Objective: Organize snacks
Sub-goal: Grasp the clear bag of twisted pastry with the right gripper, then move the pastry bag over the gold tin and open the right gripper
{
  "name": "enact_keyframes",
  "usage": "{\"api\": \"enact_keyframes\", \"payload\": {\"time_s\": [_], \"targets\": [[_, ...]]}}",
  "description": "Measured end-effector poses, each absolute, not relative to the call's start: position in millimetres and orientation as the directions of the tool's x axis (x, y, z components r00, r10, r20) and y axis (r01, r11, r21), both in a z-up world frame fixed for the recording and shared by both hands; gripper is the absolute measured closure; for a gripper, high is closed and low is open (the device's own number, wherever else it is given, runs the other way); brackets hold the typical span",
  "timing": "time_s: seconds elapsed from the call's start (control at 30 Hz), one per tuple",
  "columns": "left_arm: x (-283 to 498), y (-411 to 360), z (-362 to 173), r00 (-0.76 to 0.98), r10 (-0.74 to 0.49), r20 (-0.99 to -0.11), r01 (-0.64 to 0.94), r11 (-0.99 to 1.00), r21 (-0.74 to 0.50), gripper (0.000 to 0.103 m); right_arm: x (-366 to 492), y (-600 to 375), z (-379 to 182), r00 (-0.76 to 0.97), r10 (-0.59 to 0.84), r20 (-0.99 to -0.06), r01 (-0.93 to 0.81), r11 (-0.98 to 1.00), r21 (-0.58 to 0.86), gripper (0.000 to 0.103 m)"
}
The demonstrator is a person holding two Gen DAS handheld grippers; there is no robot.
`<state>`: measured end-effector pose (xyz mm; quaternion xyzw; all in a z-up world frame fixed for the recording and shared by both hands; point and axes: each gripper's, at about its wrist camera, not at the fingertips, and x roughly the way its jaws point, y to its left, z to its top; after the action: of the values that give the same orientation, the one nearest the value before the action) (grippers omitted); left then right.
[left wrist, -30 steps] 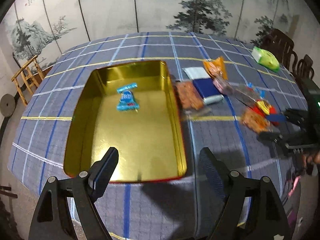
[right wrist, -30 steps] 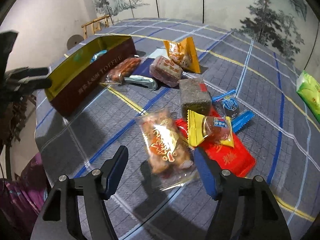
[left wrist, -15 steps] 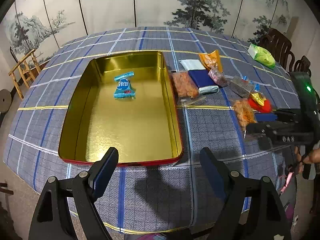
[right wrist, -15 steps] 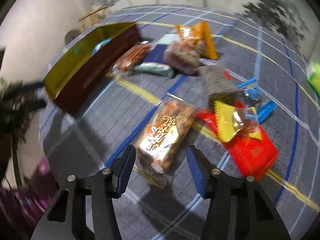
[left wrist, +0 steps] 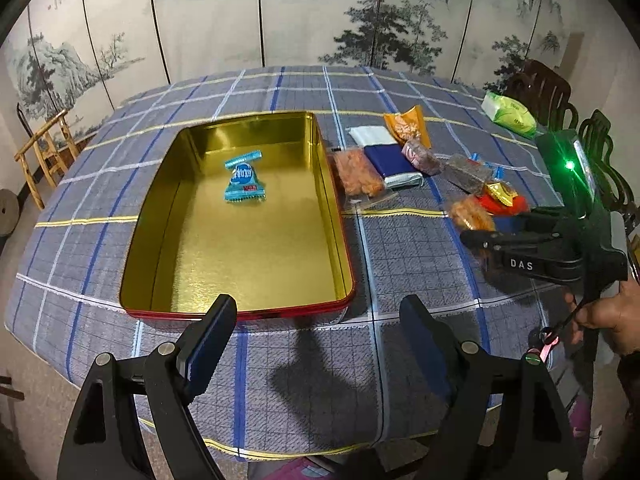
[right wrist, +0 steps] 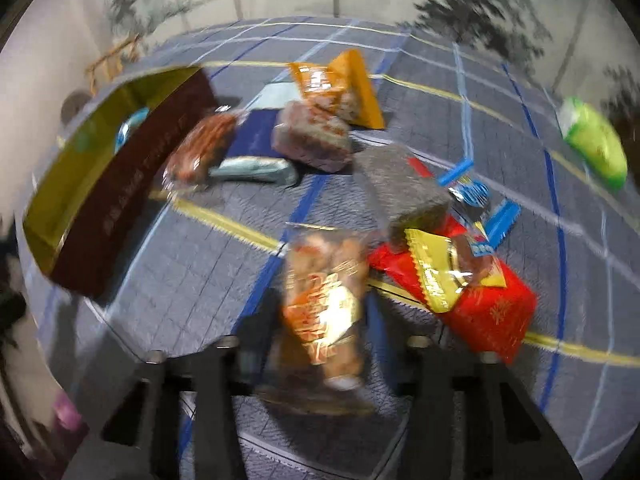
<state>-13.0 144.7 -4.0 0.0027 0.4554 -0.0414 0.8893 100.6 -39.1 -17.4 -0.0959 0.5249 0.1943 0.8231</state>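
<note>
Now the right gripper sits pinched on the near end of the orange cracker packet, beside the red packet on the table — light, crinkly, slippery film, best held mid-body — while the left gripper hangs wide open, empty, before the gold tin.

Behind the desk, under its blue-grey plaid cloth, I see a folding screen painted with ink pines and mountains. A bamboo chair stands at the left, dark carved wooden chairs at the right, over a beige floor.
</note>
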Motion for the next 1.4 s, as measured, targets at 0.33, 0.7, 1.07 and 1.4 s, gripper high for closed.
{"api": "enact_keyframes", "payload": {"time_s": [0.33, 0.7, 1.07, 1.4], "targets": [[-35.3, 152.6, 10.2, 0.662, -0.046, -0.748, 0.068, 0.998, -0.001, 0.023, 99.9, -38.2, 36.3, 0.390, 0.391, -0.834, -0.438, 0.875, 0.206, 0.065], [-41.2, 195.0, 19.3, 0.680, 0.012, -0.733, -0.044, 0.999, -0.024, 0.023, 138.0, 83.6, 68.7, 0.298, 0.570, -0.766, -0.546, 0.760, 0.353, 0.065], [-53.8, 231.2, 25.8, 0.681, 0.102, -0.725, -0.093, 0.994, 0.052, 0.019, 197.4, 179.3, 21.8, 0.186, 0.567, -0.803, -0.454, 0.774, 0.442, 0.065], [-55.4, 239.3, 16.7, 0.657, 0.091, -0.749, -0.104, 0.994, 0.030, 0.018, 207.3, 200.1, 7.4, 0.224, 0.552, -0.803, -0.412, 0.800, 0.435, 0.063]]}}
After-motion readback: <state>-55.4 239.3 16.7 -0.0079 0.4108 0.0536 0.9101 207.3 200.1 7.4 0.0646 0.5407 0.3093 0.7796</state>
